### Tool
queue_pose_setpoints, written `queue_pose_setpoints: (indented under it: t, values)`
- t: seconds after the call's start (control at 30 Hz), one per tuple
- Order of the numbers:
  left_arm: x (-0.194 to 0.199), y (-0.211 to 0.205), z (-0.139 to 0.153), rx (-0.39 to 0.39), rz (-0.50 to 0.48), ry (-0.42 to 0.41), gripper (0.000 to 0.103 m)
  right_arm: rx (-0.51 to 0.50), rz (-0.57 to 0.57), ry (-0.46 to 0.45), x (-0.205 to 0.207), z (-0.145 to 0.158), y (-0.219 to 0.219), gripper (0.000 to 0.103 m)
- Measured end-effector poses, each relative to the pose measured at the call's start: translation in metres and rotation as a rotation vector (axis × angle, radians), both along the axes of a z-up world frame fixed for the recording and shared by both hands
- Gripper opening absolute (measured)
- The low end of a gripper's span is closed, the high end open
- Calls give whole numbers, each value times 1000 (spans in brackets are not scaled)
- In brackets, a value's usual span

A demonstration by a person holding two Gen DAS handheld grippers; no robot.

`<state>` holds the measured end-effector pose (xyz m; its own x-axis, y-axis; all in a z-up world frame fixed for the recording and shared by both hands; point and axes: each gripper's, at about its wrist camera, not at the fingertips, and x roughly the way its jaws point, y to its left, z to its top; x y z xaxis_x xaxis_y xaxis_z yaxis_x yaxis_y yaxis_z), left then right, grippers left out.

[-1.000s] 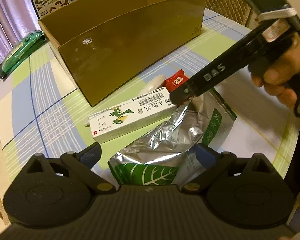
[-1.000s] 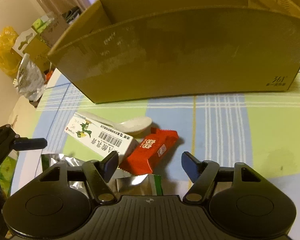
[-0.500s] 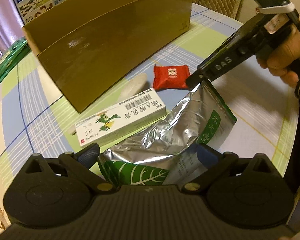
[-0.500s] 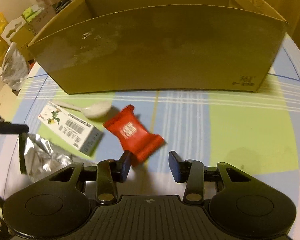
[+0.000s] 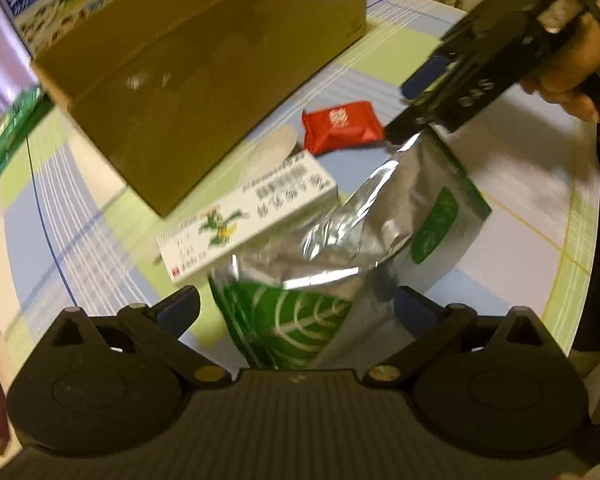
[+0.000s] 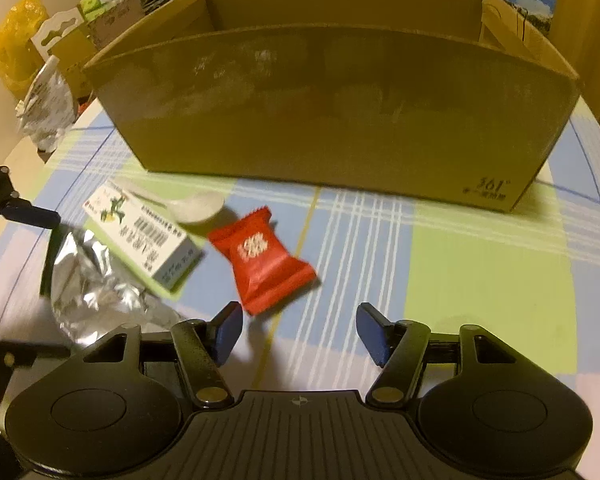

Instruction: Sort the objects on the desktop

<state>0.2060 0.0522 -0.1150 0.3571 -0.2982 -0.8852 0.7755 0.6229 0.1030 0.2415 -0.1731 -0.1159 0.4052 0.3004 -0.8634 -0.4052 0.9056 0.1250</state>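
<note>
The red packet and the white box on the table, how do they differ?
The red packet is a soft crimped wrapper; the white box is a rigid long carton with a barcode. The packet lies alone; the box leans on the silver pouch. Both lie before the cardboard box.

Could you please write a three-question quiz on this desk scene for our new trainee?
1. True or false: the red candy packet already lies inside the cardboard box.
2. What lies between the white medicine carton and the box? A) a white spoon B) a pen C) a cup
3. Fill in: the open left claw straddles the ____ pouch.

Key:
1. False; it lies on the checked tablecloth, ahead of the open right claw.
2. A
3. Foil (silver with a green leaf print)
</note>
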Motion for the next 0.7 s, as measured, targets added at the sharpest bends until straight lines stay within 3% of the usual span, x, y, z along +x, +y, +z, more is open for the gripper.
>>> queue_pose_setpoints:
  t: [0.17,0.37,0.5,0.7]
  values:
    - [-2,-2,-5,-42,12,46,101,20,0,32,-10,0,-6,63]
    - [-12,-9,1,-10,15,5,101,35,32,51,-22,3,-8,65]
    - [-10,5,8,-54,133,49,101,22,99,78,-37,0,-1,65]
    - [-16,20,20,-182,326,140,101,27,245,101,-68,-5,18,67]
